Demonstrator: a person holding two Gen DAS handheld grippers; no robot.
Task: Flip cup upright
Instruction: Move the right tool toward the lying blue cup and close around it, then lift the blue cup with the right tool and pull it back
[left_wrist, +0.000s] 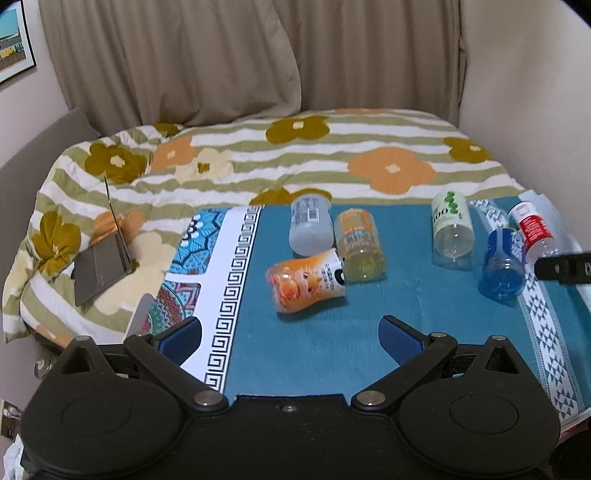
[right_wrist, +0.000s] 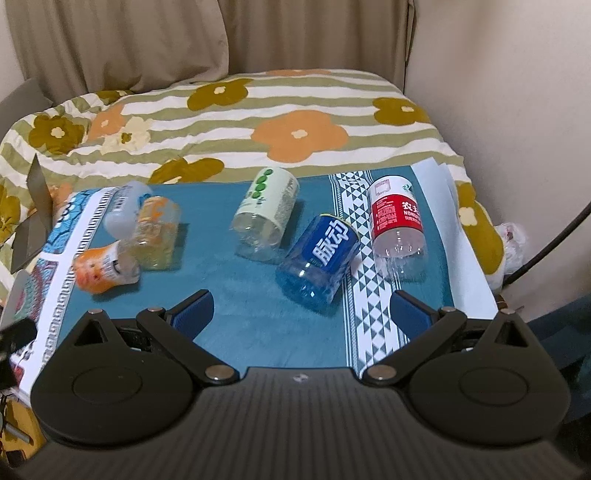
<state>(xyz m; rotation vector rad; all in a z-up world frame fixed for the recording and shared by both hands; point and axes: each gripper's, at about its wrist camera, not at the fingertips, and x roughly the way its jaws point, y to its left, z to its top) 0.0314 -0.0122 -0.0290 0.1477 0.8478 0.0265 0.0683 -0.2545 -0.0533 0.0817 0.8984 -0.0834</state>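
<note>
Cups lie toppled on my cloth (left_wrist: 332, 332), none righted; my left gripper (left_wrist: 290, 338) and right gripper (right_wrist: 301, 312) hover spread wide, empty, ready to straddle the blue cup (right_wrist: 319, 264).

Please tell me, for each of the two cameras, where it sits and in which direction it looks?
Left wrist: sits on the left gripper, looks forward over the teal cloth at the orange cup lying on its side; its own open blue fingers show.
Right wrist: sits on the right gripper, faces the lying blue cup and red-label cup; own open fingers show.
Shared: same six lying cups, flowered blanket, curtain.
</note>
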